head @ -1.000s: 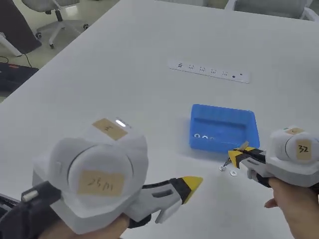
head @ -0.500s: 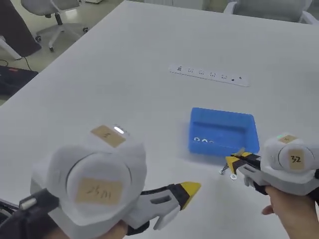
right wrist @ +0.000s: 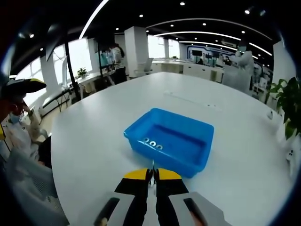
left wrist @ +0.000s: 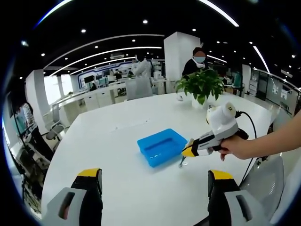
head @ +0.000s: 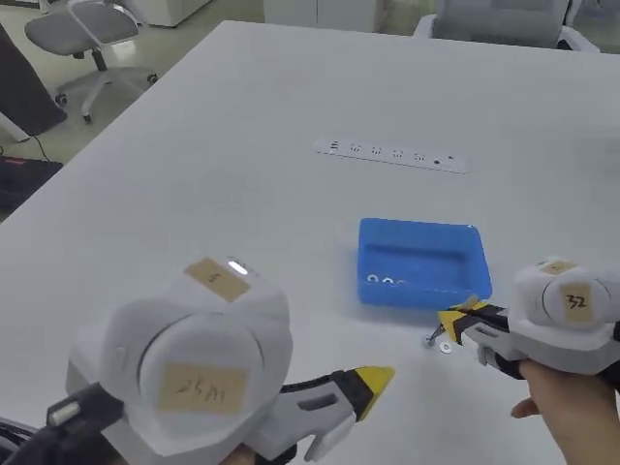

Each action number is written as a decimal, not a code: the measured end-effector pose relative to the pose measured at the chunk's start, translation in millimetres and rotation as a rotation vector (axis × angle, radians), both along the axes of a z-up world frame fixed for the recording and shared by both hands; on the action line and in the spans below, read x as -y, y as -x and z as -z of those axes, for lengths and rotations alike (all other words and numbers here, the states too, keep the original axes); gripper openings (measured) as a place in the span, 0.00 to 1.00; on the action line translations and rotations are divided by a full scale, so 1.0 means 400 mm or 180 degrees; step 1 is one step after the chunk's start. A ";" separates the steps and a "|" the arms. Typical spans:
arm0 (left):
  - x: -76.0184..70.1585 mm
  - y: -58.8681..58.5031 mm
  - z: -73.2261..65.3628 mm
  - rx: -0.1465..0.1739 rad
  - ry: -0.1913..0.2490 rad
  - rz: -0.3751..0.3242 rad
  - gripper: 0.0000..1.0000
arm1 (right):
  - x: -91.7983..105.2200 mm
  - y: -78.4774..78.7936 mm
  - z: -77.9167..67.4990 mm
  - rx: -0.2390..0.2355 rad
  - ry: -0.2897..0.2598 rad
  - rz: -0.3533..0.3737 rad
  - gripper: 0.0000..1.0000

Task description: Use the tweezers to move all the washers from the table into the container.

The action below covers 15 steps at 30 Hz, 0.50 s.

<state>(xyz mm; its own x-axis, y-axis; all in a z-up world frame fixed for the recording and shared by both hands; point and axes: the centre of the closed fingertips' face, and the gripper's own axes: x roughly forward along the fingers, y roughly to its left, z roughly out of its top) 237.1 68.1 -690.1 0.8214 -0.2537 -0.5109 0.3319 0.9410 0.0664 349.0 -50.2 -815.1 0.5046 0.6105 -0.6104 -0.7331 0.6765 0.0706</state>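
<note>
A blue container point(head: 422, 229) sits on the white table with a few washers point(head: 381, 282) lying inside near its front wall. Just in front of the container, my right gripper point(head: 452, 321) is shut on thin tweezers point(head: 431, 336). Their tip points down at the table beside a loose washer point(head: 445, 347). In the right gripper view the jaws point(right wrist: 152, 175) pinch the tweezers point(right wrist: 152, 165), aimed at the container point(right wrist: 141, 141) and its washers point(right wrist: 153, 142). My left gripper point(head: 373, 380) hovers low at the front, open and holding nothing point(left wrist: 155, 181).
A white power strip point(head: 391, 155) lies beyond the container. Office chairs point(head: 82, 34) stand off the table's far left. In the left gripper view, a potted plant point(left wrist: 202, 84) stands at the table's far end with a person point(left wrist: 197, 61) behind it.
The head camera has shifted, so the container sits lower and further left in the picture. The right gripper and tweezers have dipped slightly by the loose washer. The left gripper stays put.
</note>
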 end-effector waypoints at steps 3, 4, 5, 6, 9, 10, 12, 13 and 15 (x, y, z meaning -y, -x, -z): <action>0.001 0.000 -0.001 0.0006 -0.0009 0.0005 0.95 | 0.008 0.009 -0.018 -0.0007 -0.0040 0.0015 0.01; 0.002 0.000 -0.002 0.0010 -0.0009 0.0004 0.95 | 0.010 0.009 -0.023 -0.0002 -0.0055 0.0018 0.01; 0.002 0.001 -0.003 0.0013 -0.0007 0.0004 0.95 | 0.011 0.009 -0.029 0.0002 -0.0070 0.0025 0.01; 0.002 0.001 -0.004 0.0017 -0.0008 0.0006 0.95 | 0.014 0.009 -0.037 0.0004 -0.0089 0.0038 0.01; 0.002 0.003 -0.006 0.0017 -0.0024 0.0015 0.95 | 0.019 0.008 -0.060 0.0022 -0.0142 0.0081 0.01; 0.002 0.003 -0.006 0.0015 -0.0028 0.0019 0.95 | 0.020 0.005 -0.074 0.0039 -0.0179 0.0103 0.01; 0.002 0.004 -0.007 0.0018 -0.0040 0.0025 0.95 | 0.020 -0.002 -0.094 0.0087 -0.0229 0.0121 0.01; 0.002 0.004 -0.008 0.0016 -0.0044 0.0029 0.95 | 0.019 -0.005 -0.106 0.0109 -0.0248 0.0130 0.01; 0.003 0.003 -0.008 0.0015 -0.0050 0.0033 0.95 | 0.014 -0.015 -0.134 0.0168 -0.0306 0.0148 0.01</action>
<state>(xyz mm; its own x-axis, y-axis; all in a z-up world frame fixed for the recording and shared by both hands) 235.9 67.0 -686.8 0.8212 -0.2540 -0.5110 0.3411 0.9364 0.0829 355.1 -55.8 -761.7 0.5637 0.6402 -0.5219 -0.7054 0.7018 0.0990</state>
